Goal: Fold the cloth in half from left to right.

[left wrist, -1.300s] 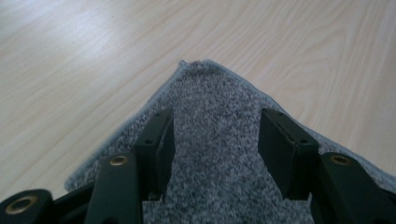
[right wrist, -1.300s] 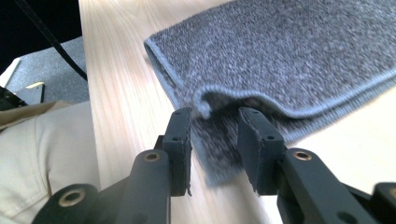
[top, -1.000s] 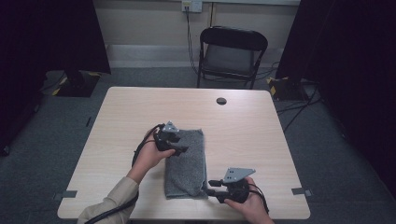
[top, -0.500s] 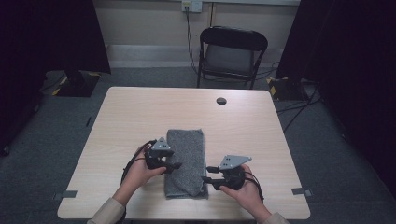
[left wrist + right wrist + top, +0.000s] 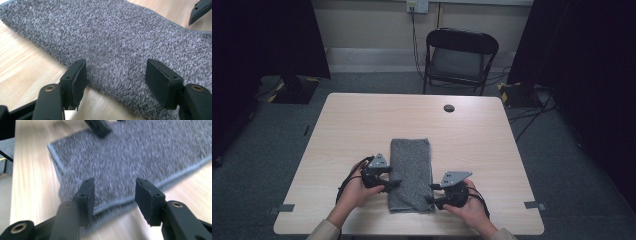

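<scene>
Towel (image 5: 410, 172), grey and folded into a long strip, lies flat on the table (image 5: 337, 135), on the person's side of the small dark disc (image 5: 449, 108) set in the tabletop. From above, the left gripper (image 5: 393, 184) sits at the towel's left edge near its near end; the right gripper (image 5: 431, 192) sits at the right edge by the near corner.

Left gripper view: jaws wide apart, straddling the towel's long folded edge, nothing pinched. The other gripper's tip (image 5: 200, 10) shows beyond the far edge.

Right gripper view: jaws wide too, poised over the hemmed edge (image 5: 150, 187), near the corner, cloth not gripped.

Judgement: lengthwise folds look finished; the next fold is not begun, since both grips are yet to be taken.
</scene>
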### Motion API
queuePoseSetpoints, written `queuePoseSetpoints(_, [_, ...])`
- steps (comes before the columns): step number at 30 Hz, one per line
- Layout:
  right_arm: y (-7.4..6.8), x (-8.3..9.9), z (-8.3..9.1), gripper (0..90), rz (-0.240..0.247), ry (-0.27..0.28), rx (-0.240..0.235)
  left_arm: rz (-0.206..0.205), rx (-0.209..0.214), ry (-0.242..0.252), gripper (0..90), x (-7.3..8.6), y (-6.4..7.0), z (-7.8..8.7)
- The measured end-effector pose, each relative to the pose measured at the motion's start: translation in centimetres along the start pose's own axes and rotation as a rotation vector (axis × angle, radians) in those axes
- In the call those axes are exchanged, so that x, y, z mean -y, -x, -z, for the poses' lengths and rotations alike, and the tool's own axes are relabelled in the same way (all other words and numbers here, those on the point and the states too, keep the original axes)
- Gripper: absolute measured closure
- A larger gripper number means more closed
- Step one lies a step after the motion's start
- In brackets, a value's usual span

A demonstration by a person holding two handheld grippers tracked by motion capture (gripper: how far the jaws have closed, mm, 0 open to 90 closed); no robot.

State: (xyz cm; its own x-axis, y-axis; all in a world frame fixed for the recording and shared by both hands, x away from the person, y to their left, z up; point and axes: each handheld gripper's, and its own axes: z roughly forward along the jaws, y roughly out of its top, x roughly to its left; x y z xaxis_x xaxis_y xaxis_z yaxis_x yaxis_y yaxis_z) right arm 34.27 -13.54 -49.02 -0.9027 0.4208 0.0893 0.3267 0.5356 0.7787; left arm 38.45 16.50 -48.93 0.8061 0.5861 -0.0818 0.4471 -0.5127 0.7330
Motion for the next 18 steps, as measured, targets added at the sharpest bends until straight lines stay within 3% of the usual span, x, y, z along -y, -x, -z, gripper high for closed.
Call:
queuePoseSetpoints(4, [-0.1,0.7,0.3,51.7,0.019,-0.022,0.018,-0.003,0.004,-0.004,33.0,0.4,-0.1,0.3])
queuePoseSetpoints(8, [0.1,1.0,0.2,51.9,0.003,-0.017,0.039,-0.006,0.015,0.012,32.3,0.4,0.5,0.9])
queuePoseSetpoints(12, [-0.1,0.9,-0.2,53.3,0.02,-0.018,0.069,-0.008,0.035,0.035,32.3,0.4,1.2,1.6])
queuePoseSetpoints(18, [0.3,0.1,-1.1,53.9,0.0,-0.017,0.106,-0.003,0.07,0.03,33.6,0.6,2.0,1.8])
